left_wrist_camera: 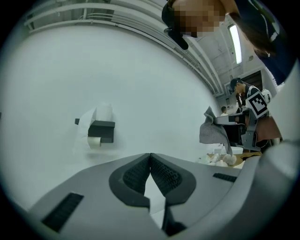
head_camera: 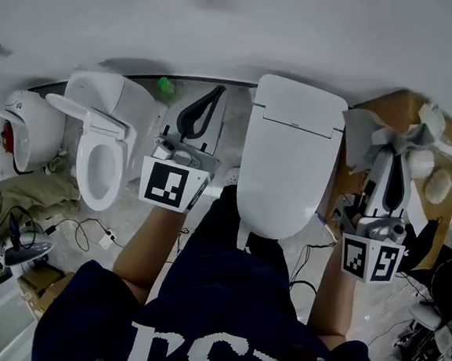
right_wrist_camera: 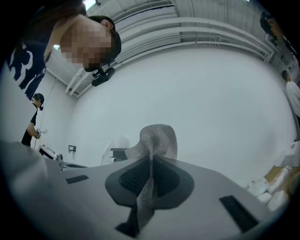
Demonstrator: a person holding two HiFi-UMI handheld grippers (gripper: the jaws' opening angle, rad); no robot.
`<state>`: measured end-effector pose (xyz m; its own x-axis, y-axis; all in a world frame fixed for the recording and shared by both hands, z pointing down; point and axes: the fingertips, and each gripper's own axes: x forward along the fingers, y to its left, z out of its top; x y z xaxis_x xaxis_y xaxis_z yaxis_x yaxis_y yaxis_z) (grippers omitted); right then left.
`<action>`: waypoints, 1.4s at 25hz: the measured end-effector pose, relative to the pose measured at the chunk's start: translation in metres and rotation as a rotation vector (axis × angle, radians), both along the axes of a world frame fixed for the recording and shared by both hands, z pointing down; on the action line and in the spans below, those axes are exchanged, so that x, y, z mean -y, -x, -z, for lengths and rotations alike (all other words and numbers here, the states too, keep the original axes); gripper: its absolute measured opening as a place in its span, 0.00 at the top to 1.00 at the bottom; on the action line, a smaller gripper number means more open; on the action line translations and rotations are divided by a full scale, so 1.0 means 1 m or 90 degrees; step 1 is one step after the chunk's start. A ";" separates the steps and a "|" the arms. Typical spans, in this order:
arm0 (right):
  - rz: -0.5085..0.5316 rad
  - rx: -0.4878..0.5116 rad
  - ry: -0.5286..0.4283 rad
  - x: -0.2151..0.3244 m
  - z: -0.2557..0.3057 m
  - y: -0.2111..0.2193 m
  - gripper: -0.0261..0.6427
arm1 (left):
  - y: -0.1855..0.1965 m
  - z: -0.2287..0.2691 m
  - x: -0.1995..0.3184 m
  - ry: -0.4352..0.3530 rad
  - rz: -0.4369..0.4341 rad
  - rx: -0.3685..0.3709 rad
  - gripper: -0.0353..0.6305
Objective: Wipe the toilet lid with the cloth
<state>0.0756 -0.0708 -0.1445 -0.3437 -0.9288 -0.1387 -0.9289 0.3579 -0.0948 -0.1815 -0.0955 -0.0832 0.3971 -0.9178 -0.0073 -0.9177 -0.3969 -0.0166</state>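
Note:
The white toilet with its lid [head_camera: 287,161] closed stands in the middle of the head view. My right gripper [head_camera: 396,155] hovers to the right of the lid and is shut on a grey cloth [head_camera: 368,141]. In the right gripper view the cloth [right_wrist_camera: 153,138] is pinched between the jaws [right_wrist_camera: 151,164] and bulges up above the tips. My left gripper [head_camera: 215,94] is held left of the lid, apart from it. Its jaws [left_wrist_camera: 150,159] are shut, tips touching, with nothing between them. The left gripper view also shows the cloth [left_wrist_camera: 213,132] hanging from the right gripper.
A second toilet [head_camera: 102,157] with its seat open stands at the left, with cables and a rag on the floor near it. A cardboard box [head_camera: 420,122] with white wads sits at the right. A toilet-paper holder [left_wrist_camera: 101,131] hangs on the white wall.

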 end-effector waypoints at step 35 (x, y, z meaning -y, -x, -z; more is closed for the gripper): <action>0.110 -0.173 0.485 0.129 -0.632 0.182 0.90 | 0.052 -0.386 0.090 0.153 0.015 -0.025 0.92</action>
<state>-0.1066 -0.2000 0.4876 -0.4208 -0.6654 0.6166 -0.8923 0.4262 -0.1490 -0.2337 -0.1851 0.3025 0.3800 -0.9037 0.1974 -0.9245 -0.3644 0.1116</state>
